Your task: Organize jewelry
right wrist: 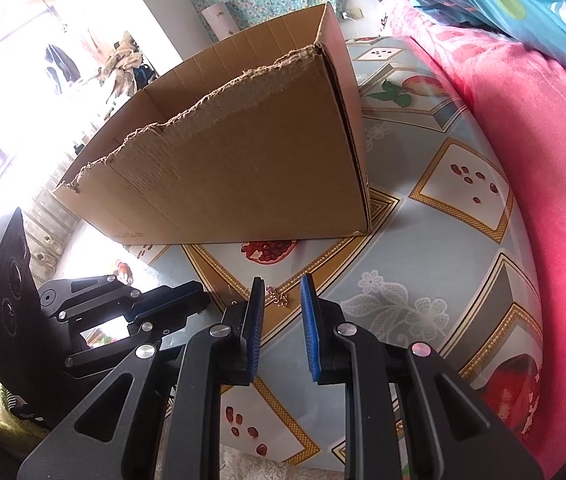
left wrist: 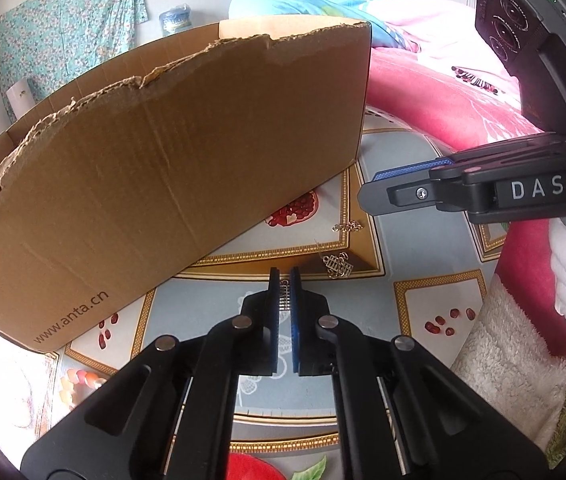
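Fruit-patterned table (left wrist: 435,300) beside the bed: left gripper (left wrist: 283,276) tilts down, fingers clamped on a silver chain piece (left wrist: 284,294); right gripper (right wrist: 282,286) fingers apart over another chain (right wrist: 278,297), near the cardboard box (right wrist: 243,160).

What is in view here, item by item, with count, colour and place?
cardboard box: one, brown, torn top edge, open, standing on the table.
tablecloth: one, grey-blue with gold-bordered pomegranate panels, covering the table.
silver jewelry piece: one, on the cloth just beyond the left jaws.
small chain: one, silver, nearer the box corner.
beaded piece: one, silver, pinched between the left jaws.
blanket: one, pink, along the table's right edge.
left gripper: black with blue pads, shut on the beaded piece.
right gripper: black with blue pads, jaws apart above a chain, not gripping.
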A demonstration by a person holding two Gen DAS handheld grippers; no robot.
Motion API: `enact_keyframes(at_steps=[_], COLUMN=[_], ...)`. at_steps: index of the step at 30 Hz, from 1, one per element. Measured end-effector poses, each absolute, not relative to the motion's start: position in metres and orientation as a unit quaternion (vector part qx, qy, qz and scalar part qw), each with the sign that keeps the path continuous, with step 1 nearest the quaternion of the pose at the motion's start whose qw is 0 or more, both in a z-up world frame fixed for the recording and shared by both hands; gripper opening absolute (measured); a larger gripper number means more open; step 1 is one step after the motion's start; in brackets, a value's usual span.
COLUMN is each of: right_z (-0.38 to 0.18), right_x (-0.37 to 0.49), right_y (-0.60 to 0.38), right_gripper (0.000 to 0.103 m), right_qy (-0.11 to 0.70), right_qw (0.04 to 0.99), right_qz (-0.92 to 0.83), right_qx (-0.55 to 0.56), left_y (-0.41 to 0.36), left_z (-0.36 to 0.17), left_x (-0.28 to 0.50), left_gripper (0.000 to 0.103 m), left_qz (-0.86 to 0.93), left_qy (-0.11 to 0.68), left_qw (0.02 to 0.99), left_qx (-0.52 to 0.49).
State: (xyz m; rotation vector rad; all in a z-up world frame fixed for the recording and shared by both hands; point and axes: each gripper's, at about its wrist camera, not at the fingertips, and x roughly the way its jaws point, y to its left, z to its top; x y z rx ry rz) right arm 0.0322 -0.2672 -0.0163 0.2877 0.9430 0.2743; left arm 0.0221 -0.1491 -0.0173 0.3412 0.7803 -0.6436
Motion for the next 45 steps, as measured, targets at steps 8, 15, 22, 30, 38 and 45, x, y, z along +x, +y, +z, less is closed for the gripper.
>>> enact_keyframes(at_steps=[8,15,22,30,38,45], right_z=[-0.012,-0.016,-0.022,-0.02,0.005,0.016], right_x=[0.029,0.039,0.049,0.061,0.057,0.047], right_y=[-0.252,-0.23,-0.218,-0.246,-0.273,-0.26], right_gripper=[0.019,0.019,0.019,0.002,0.002,0.004], right_qy=[0.453,0.458,0.471,0.497,0.47,0.473], right_qw=[0.88,0.879,0.869,0.855,0.864,0.869], right_qz=[0.126,0.13,0.14,0.143,0.151,0.133], right_qx=[0.076,-0.012,-0.062,0.026,0.097,0.055], left_y=[-0.138,-0.121,-0.11,-0.103,-0.096,-0.093], left_z=[-0.008,-0.001,0.002,0.005,0.017,0.026], left_x=[0.018,0.019,0.021,0.021,0.013,0.0], left_gripper=[0.004,0.004,0.004,0.004,0.004,0.004], left_qz=[-0.297,-0.284,-0.282,-0.284,-0.28,-0.278], left_qy=[0.356,0.349,0.344,0.336,0.32,0.305], left_qw=[0.873,0.883,0.887,0.891,0.898,0.904], left_qx=[0.151,0.134,0.123,0.111,0.111,0.112])
